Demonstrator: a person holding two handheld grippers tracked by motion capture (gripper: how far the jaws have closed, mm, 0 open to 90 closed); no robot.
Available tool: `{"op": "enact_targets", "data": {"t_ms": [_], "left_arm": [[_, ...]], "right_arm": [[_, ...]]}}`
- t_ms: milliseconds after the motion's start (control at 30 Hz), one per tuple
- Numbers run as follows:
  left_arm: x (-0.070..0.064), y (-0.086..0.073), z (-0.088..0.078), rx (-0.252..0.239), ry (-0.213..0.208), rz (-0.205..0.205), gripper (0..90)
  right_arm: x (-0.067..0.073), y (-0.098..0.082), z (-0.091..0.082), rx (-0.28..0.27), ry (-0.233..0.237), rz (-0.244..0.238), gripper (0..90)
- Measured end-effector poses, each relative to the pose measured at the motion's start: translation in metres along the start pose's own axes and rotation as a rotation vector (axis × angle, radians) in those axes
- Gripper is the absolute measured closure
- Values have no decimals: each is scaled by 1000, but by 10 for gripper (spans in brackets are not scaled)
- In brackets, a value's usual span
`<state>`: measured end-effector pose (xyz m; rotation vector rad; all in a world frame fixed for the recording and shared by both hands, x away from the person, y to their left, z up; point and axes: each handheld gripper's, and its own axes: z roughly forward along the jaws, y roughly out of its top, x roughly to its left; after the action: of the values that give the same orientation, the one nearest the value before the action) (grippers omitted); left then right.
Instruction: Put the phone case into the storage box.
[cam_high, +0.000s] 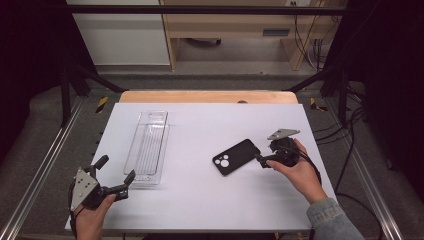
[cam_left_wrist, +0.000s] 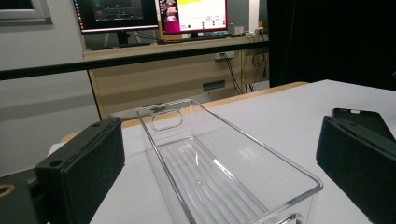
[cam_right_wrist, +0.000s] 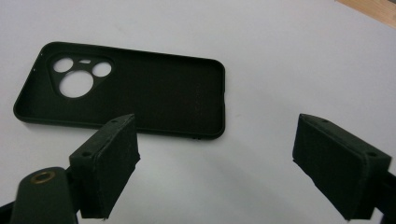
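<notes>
High view: the white table (cam_high: 200, 200) is carrying a clear plastic tray (cam_high: 148, 145) at its left and a black phone case (cam_high: 236, 156) lying flat, inside up, right of centre. The left gripper (cam_high: 116, 176) is hovering with jaws spread wide before the tray's near end. The right gripper (cam_high: 261, 161) is sitting just beside the case, jaws apart, gripping nothing.

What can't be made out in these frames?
- Phone case: its near end in the high view sits behind the right gripper; contact unclear.
- Clear tray: near end cut off by the left gripper view's bottom edge.
- Monitors: tops cropped, text too small.
</notes>
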<state>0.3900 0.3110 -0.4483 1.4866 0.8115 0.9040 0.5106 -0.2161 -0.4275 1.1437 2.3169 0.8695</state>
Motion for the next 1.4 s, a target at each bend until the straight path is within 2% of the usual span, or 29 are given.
{"op": "enact_targets", "data": {"t_ms": [400, 567, 700, 867, 1033, 1133, 1233, 1400], "left_arm": [[0, 0, 1, 2, -1, -1, 8], [1, -1, 1, 0, -1, -3, 8], [1, 0, 0, 0, -1, -3, 8], [1, -1, 1, 0, -2, -3, 8], [1, -1, 1, 2, -4, -4, 8], [0, -1, 1, 4, -5, -3, 9], [0, -1, 2, 3, -5, -3, 8], [1, -1, 2, 5, -5, -4, 8]], "right_arm": [[-8, 20, 15, 43, 33, 9, 227], [-13, 27, 21, 49, 61, 38, 283], [-14, 28, 26, 64, 61, 36, 329], [-16, 28, 36, 80, 66, 58, 387], [-18, 28, 40, 73, 65, 78, 421], [-21, 28, 43, 63, 57, 94, 497], [-22, 28, 46, 66, 55, 101, 532], [-21, 26, 56, 112, 42, 95, 602]]}}
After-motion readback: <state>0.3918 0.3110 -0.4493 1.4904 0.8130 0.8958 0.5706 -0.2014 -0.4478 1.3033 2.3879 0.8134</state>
